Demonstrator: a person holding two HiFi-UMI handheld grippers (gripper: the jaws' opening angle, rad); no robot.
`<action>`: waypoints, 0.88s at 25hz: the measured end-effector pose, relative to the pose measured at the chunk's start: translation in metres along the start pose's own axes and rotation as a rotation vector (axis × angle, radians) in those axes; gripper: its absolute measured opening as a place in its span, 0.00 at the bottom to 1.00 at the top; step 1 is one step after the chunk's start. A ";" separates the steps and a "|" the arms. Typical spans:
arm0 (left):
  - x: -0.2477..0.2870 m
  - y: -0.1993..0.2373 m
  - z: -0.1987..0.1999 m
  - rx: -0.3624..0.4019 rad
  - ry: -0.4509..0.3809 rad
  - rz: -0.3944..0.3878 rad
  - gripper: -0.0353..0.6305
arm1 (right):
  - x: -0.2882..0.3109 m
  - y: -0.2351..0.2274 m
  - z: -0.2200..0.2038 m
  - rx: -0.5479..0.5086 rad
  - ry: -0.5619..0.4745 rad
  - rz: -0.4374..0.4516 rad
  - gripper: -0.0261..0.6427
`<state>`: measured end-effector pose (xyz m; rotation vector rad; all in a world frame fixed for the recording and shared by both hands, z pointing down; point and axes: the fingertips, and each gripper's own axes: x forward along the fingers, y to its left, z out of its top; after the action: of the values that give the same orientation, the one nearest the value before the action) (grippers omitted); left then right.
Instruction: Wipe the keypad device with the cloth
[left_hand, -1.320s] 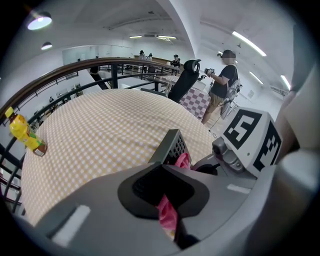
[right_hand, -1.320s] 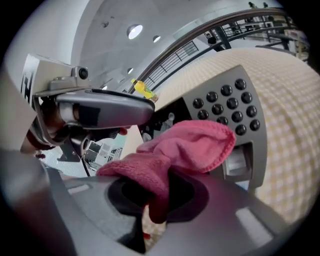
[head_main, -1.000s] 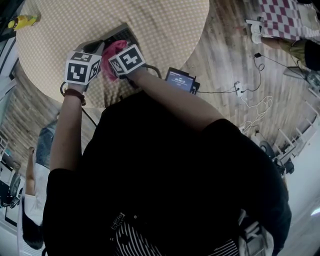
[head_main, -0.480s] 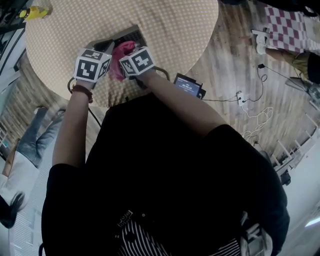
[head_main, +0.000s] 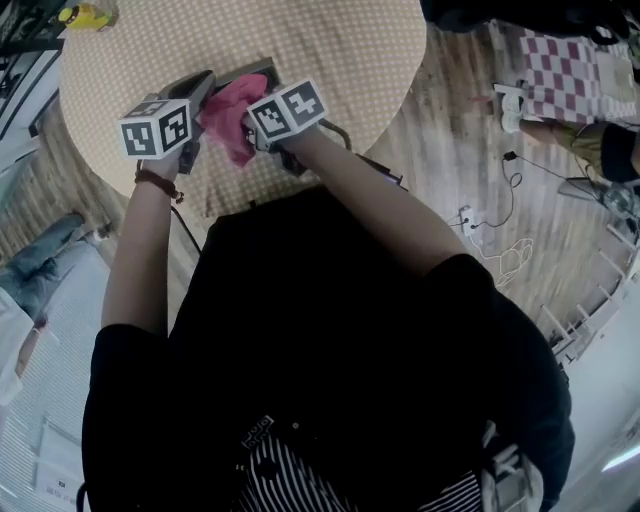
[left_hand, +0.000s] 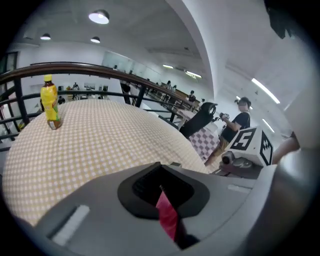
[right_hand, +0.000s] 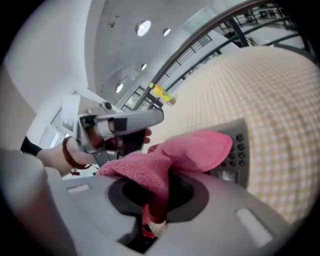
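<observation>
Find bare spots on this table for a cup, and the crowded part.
Bare: the table between yellow bottle and keypad device, and right of the device out to the rim. Crowded: the near edge, around the device and pink cloth.

Bright, even indoor light, with strong fisheye in both gripper views.
Round ceiling lamps (left_hand: 100, 16) glare mildly, and the table (head_main: 330, 40) is softly lit without hard shadows. The gripper views curve and fall to black corners. The cloth (right_hand: 200, 150) shows sharp weave, while the black top (head_main: 330, 350) is featureless dark.
</observation>
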<state>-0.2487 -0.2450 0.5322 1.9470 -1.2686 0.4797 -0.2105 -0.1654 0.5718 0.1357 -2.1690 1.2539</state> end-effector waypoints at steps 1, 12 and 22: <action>-0.010 -0.003 0.007 -0.018 -0.041 0.001 0.06 | -0.013 0.010 0.008 -0.038 -0.028 0.006 0.14; -0.167 -0.088 0.014 -0.014 -0.377 -0.027 0.06 | -0.124 0.138 0.048 -0.439 -0.353 -0.099 0.14; -0.193 -0.138 0.023 -0.021 -0.469 0.022 0.06 | -0.171 0.175 0.056 -0.569 -0.427 -0.074 0.14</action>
<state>-0.2122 -0.1129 0.3378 2.1022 -1.5727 0.0120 -0.1664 -0.1521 0.3248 0.2596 -2.7705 0.5575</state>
